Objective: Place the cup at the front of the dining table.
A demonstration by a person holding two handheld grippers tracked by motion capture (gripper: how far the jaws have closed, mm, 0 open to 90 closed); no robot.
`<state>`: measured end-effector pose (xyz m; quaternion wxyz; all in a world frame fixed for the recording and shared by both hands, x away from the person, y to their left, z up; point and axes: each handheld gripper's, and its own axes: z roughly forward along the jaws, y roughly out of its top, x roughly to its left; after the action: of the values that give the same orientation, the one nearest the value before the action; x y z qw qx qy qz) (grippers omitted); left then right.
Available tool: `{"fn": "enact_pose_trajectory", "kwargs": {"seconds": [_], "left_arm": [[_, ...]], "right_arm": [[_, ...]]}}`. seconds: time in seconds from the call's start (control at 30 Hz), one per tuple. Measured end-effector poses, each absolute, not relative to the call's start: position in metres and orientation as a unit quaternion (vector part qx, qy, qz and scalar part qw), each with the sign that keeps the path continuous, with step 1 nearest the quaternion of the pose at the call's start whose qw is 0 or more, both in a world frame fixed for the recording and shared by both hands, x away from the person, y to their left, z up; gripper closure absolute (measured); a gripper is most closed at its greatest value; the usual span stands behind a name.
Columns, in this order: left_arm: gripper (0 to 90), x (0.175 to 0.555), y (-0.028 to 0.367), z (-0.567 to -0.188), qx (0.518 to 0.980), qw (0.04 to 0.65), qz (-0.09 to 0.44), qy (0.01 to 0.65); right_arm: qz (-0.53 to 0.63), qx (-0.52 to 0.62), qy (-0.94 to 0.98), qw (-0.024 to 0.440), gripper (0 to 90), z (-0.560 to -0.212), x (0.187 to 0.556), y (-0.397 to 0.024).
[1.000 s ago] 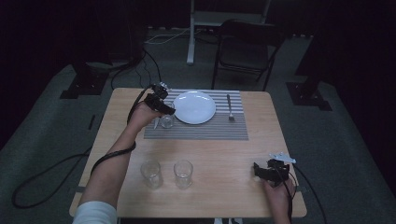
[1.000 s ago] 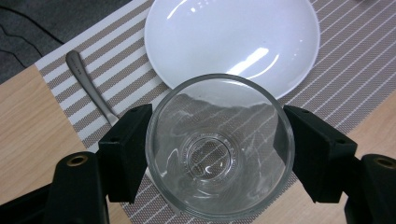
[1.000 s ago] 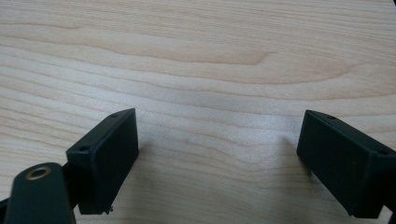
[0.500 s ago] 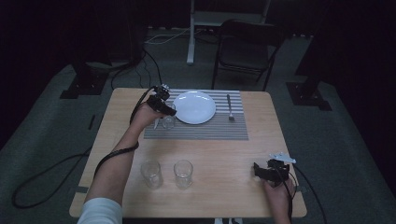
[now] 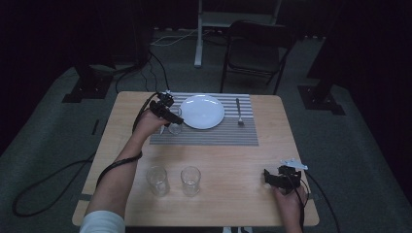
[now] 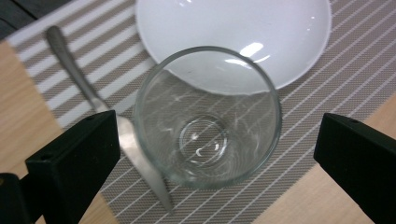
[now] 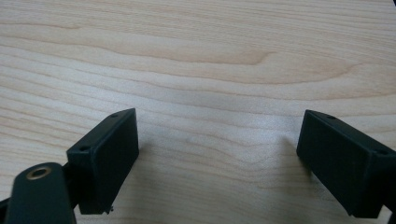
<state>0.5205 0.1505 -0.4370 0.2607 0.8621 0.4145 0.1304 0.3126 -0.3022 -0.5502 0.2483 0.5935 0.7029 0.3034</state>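
1. Overhead, the left tongs (image 5: 167,112) have just been opening around the clear round drinking glass (image 5: 174,125), upright on the grey striped placemat (image 5: 214,137) beside the white round plate (image 5: 202,111).
2. Left gripper view: jaws released, clear of the glass; best lifted straight up, avoiding the steel knife (image 6: 93,100).
3. Right gripper view: right tongs (image 7: 217,161) released over the bare wooden counter (image 7: 201,60).

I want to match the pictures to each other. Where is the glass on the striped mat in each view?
High view: the glass stands left of centre, on the mat's left end, beside the plate, at the left gripper.
Left gripper view: the glass is in the centre, between the open jaws, apart from both.
Right gripper view: bare table, no glass.
Shared landmark: the white plate.
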Motion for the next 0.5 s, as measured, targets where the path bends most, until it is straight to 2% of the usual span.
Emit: {"fn": "enact_pose_trajectory", "kwargs": {"seconds": [0.13,0.5], "left_arm": [[0.0,0.514,0.157,-0.439,0.857,0.275,0.118,0.419],[0.0,0.489,0.168,-0.445,0.847,0.288,0.152,0.42]], "right_arm": [[0.303,0.594,0.703,0.248,12.6,-0.55,0.313,-0.302],[0.303,0.594,0.703,0.248,12.5,-0.55,0.313,-0.302]]}}
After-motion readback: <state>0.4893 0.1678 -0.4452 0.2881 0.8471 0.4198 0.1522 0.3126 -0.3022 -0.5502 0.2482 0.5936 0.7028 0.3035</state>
